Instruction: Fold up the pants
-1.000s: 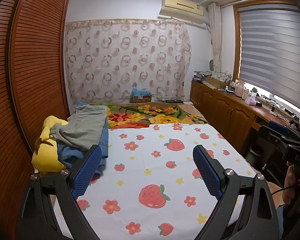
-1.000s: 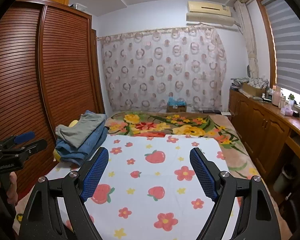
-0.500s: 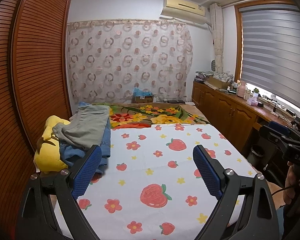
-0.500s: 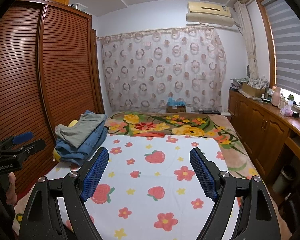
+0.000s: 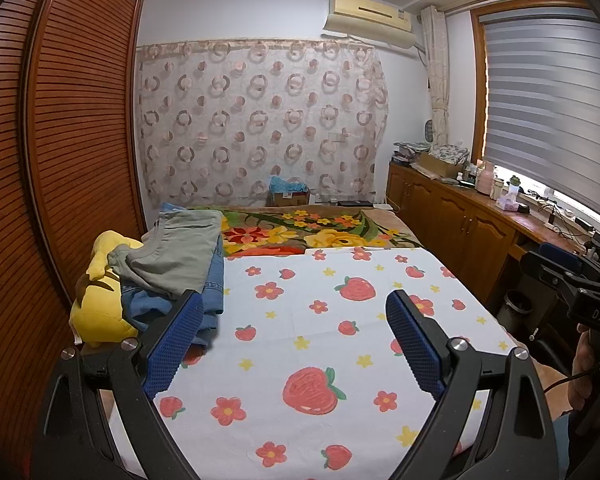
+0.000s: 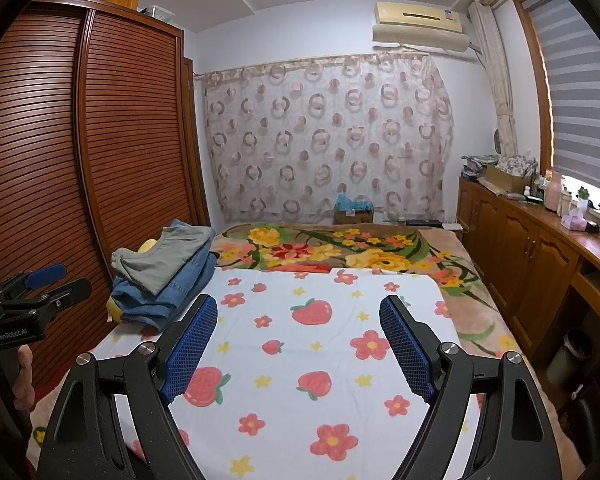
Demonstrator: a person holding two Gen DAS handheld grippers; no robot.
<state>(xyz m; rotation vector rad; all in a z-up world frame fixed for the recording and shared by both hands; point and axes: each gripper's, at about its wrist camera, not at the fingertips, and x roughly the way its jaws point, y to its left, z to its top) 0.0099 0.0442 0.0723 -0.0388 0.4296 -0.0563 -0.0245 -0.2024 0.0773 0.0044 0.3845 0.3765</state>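
Observation:
A pile of pants lies at the bed's left side: grey-green pants on top of blue jeans. The pile also shows in the right wrist view, grey-green pants over jeans. My left gripper is open and empty above the white strawberry-print sheet, to the right of the pile. My right gripper is open and empty above the same sheet. Each gripper shows at the edge of the other's view: right gripper, left gripper.
A yellow plush toy lies under the pile by the brown slatted wardrobe. A floral blanket covers the far bed. Wooden cabinets with clutter run along the right wall. A bin stands beside the bed.
The left wrist view has shifted slightly right, so the pile sits a little further in. Both grippers stay open and empty.

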